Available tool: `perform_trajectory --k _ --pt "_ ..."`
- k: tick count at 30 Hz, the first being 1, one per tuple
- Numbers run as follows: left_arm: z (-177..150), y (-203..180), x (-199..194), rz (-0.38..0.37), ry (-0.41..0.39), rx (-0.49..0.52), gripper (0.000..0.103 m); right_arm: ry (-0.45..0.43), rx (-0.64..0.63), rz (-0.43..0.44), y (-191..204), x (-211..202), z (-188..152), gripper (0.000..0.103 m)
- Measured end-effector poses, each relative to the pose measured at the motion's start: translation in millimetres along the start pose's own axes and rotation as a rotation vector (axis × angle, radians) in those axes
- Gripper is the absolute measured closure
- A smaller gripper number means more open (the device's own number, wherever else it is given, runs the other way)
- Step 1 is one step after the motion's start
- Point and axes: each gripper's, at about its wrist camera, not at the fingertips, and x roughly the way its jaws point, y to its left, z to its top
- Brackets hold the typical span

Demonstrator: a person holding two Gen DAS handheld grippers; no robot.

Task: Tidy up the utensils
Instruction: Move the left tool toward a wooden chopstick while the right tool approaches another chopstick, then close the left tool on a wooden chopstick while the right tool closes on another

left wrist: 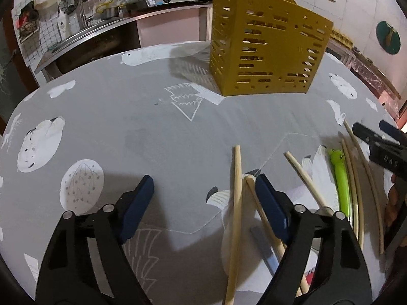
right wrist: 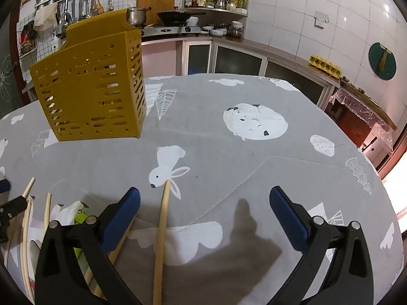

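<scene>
A yellow slotted utensil holder (left wrist: 267,50) (right wrist: 94,89) stands upright on the far part of the grey patterned tablecloth (left wrist: 122,127) (right wrist: 292,178). Several wooden chopsticks lie loose near the front, beside a green-handled utensil (left wrist: 339,178) (right wrist: 80,216). My left gripper (left wrist: 203,180) is open low over the cloth. One chopstick (left wrist: 236,190) lies between its jaws, untouched by the pads, and another runs under its right finger. My right gripper (right wrist: 205,192) (left wrist: 374,128) is open too, with a single chopstick (right wrist: 162,228) lying inside its gap near the left finger.
Behind the table runs a kitchen counter with a stove and pots (right wrist: 175,23), a sink with a tap (left wrist: 81,12) and an egg tray (right wrist: 324,66). The table's rounded edge falls away at the right (right wrist: 376,178). A plastic-wrapped cabinet (right wrist: 356,111) stands there.
</scene>
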Motion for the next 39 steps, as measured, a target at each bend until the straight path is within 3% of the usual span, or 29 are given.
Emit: perform_trajectory --k 3,17,22,24,33,36,39 --pt "0 4 1 0.005 0.011 -0.02 0.034 -0.006 0.001 -0.003 -1 -1 0 0.004" --pt "2 -10 4 0.007 0.026 0.007 0.045 0.007 -0.017 -0.01 1 -2 -1 0.005" --pt "10 -6 6 -0.015 0.043 -0.03 0.064 0.064 0.007 0.037 1 7 -3 0.028" --pt "12 -1 6 -0.032 0.051 -0.055 0.068 0.084 0.009 0.057 3 9 -4 0.04" --pt "15 1 7 -0.061 0.066 -0.075 0.084 0.124 -0.003 0.091 14 14 0 0.071" --pt "15 -8 8 -0.052 0.079 -0.045 0.089 0.132 -0.014 0.096 18 14 1 0.077" --pt "13 -21 9 0.006 0.079 0.026 0.09 0.141 -0.003 0.106 17 15 2 0.077"
